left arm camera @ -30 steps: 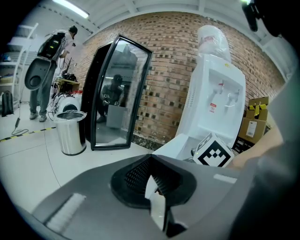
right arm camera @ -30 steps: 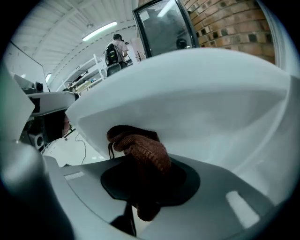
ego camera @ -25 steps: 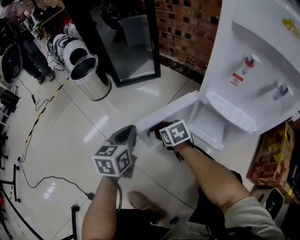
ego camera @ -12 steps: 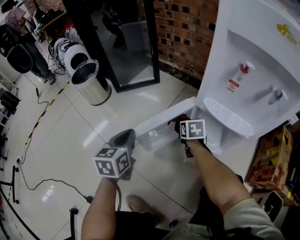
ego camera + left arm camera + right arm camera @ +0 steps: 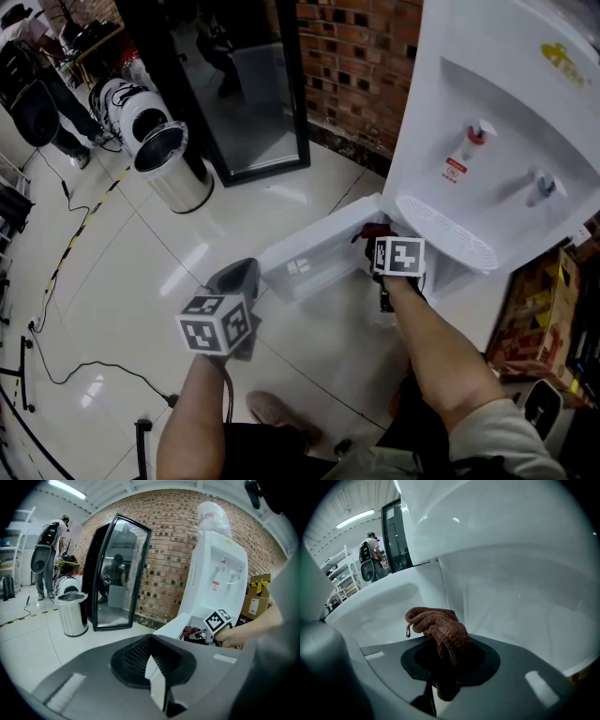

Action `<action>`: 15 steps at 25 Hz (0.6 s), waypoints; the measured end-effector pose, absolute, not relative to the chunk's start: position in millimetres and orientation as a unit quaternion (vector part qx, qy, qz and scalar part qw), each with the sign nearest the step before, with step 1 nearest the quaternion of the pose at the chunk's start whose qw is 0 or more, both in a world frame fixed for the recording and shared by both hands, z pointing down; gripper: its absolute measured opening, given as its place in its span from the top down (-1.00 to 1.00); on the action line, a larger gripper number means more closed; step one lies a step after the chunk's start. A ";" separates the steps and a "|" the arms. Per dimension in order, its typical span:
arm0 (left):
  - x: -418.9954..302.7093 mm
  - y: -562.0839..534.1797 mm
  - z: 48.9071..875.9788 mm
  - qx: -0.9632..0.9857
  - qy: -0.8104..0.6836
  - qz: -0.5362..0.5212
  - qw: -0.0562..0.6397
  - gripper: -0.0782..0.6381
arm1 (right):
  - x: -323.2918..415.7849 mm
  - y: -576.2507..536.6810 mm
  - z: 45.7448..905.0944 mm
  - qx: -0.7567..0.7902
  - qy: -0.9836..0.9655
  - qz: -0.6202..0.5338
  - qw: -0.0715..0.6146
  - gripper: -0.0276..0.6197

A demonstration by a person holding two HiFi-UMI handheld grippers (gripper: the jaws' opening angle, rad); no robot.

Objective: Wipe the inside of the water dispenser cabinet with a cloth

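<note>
The brown knitted cloth (image 5: 440,630) is bunched into a loose wad and clamped in the fingers of the right gripper (image 5: 380,242), which are closed partway on it. A folded lobe and a short loose thread stick out ahead of the fingers, and a tail hangs below them. The wad sits at the mouth of the low cabinet of the white plastic water dispenser (image 5: 506,112), to the right in the scene. The smooth white cabinet wall (image 5: 511,597) is just beyond the cloth, and the open white cabinet door (image 5: 314,251) reaches out to the left. No view shows clearly whether the cloth is touching the wall.

The cloth looks light, soft and limp, with a coarse ribbed weave that should grip the fingers well and not slip. It will fold and flatten under pressure, not push back, so the wiping force must come from the wad pressed ahead of the fingers. The hold is best kept on the thick middle of the bunch, as it is here. A grip near an edge would probably let the cloth trail and expose the hard fingers to the glossy plastic.

The left gripper (image 5: 242,274) hangs well to the left over the tiled floor. Its fingers are closed together on nothing.
</note>
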State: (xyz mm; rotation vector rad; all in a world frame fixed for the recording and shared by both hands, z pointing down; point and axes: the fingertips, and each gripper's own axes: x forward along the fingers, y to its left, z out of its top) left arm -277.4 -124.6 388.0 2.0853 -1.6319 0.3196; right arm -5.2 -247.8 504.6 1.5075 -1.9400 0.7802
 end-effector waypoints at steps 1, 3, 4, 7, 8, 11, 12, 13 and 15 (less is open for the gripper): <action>-277.1 -124.7 388.2 0.760 -0.594 0.116 0.235 0.78 | -3.9 -249.4 504.6 0.567 -0.720 0.288 0.277 0.59; -276.9 -124.2 389.0 0.760 -0.594 0.116 0.236 0.78 | -2.7 -252.7 506.2 0.574 -0.716 0.283 0.278 0.59; -276.6 -123.8 389.4 0.760 -0.594 0.116 0.236 0.78 | -2.7 -253.9 507.6 0.576 -0.714 0.282 0.281 0.59; -275.2 -123.7 389.7 0.761 -0.594 0.114 0.236 0.78 | -0.1 -256.7 511.9 0.579 -0.712 0.272 0.290 0.60; -274.8 -123.7 389.3 0.761 -0.593 0.113 0.236 0.78 | 1.1 -257.6 512.2 0.580 -0.713 0.264 0.292 0.61; -275.1 -122.1 388.6 0.762 -0.592 0.112 0.235 0.78 | -0.4 -257.2 509.2 0.575 -0.729 0.222 0.297 0.60; -275.0 -121.3 388.6 0.763 -0.591 0.112 0.235 0.78 | -3.6 -254.7 506.7 0.568 -0.740 0.199 0.301 0.60; -274.3 -120.9 388.6 0.764 -0.590 0.112 0.235 0.78 | -8.5 -250.6 503.4 0.557 -0.753 0.173 0.303 0.60; -273.0 -121.5 388.2 0.766 -0.588 0.113 0.234 0.78 | -23.9 -236.5 496.7 0.531 -0.784 0.129 0.293 0.59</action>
